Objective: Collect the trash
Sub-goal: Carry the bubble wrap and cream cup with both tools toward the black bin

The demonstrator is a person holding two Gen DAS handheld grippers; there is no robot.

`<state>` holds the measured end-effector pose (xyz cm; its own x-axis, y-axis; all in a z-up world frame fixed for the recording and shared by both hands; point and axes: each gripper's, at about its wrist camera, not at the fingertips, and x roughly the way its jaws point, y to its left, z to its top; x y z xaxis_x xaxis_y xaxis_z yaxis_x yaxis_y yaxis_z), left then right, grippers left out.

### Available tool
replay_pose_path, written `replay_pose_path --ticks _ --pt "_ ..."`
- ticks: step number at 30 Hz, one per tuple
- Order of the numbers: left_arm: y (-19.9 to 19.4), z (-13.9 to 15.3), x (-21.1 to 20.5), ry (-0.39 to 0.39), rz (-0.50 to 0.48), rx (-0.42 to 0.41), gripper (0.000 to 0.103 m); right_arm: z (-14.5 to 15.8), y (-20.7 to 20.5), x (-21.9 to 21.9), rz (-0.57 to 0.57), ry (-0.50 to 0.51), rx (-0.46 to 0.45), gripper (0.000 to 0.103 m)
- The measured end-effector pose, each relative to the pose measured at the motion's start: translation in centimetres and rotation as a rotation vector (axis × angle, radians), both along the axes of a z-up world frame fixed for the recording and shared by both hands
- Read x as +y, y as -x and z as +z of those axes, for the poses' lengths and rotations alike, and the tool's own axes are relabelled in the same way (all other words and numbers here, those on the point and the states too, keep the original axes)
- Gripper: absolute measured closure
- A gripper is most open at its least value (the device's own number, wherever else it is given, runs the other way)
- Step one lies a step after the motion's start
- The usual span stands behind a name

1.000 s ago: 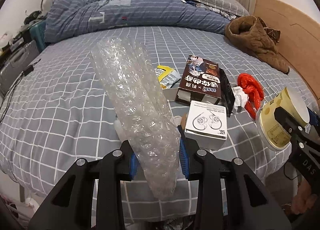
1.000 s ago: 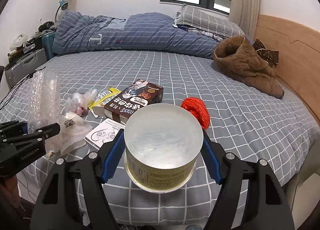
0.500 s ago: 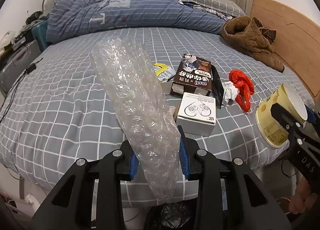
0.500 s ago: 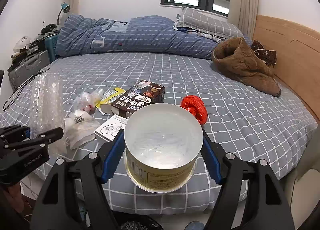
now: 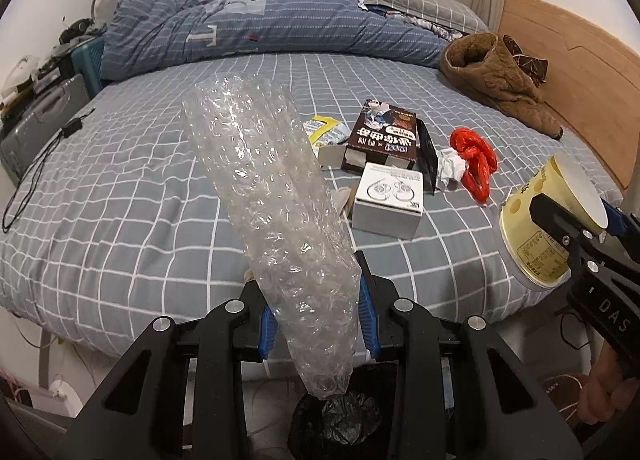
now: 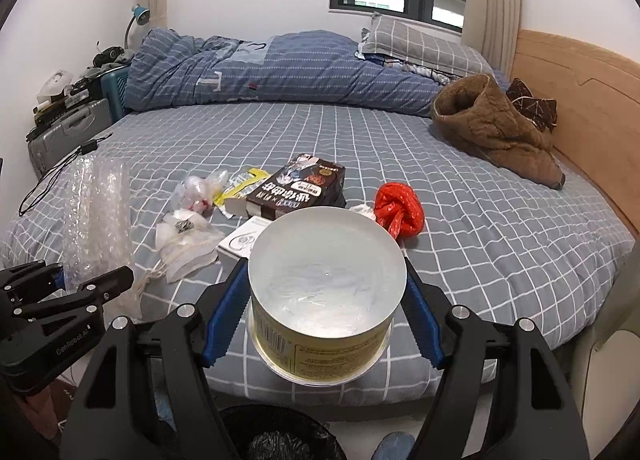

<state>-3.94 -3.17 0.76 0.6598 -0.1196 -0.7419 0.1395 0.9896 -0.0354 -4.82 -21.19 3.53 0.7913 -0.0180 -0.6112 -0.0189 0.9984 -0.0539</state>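
My left gripper [image 5: 318, 320] is shut on a long roll of clear bubble wrap [image 5: 264, 195], held off the bed's front edge above a black-lined trash bin [image 5: 340, 420]. My right gripper [image 6: 324, 316] is shut on a yellow paper tub [image 6: 324, 300] with a white inside, also past the bed edge; the bin [image 6: 276, 440] shows below it. On the grey checked bed [image 5: 120, 199] lie a dark brown box [image 5: 384, 135], a white earphone box [image 5: 388, 199], a red plastic bag [image 5: 474, 159], a yellow wrapper [image 5: 324, 131] and crumpled white paper [image 5: 450, 169].
A clear plastic bag [image 6: 184, 244] and small wrappers [image 6: 200, 189] lie left on the bed. A brown coat [image 6: 496, 131] lies at the right by the wooden headboard [image 6: 580, 99]. A blue duvet [image 6: 260, 71], a grey suitcase [image 6: 68, 131] and a black cable [image 5: 40, 163] are at the back and left.
Both grippers have drawn back from the bed with their loads, and the black trash bin has come into view below them. The trash left on the bed has not moved.
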Motion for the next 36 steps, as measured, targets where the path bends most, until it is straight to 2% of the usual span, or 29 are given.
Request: replay_pose_path --ticks 36 --pt "9.8 -1.7 1.9 -0.007 0.037 0.087 0.07 -0.1 9.0 2.0 0.035 -0.012 0.043 0.034"
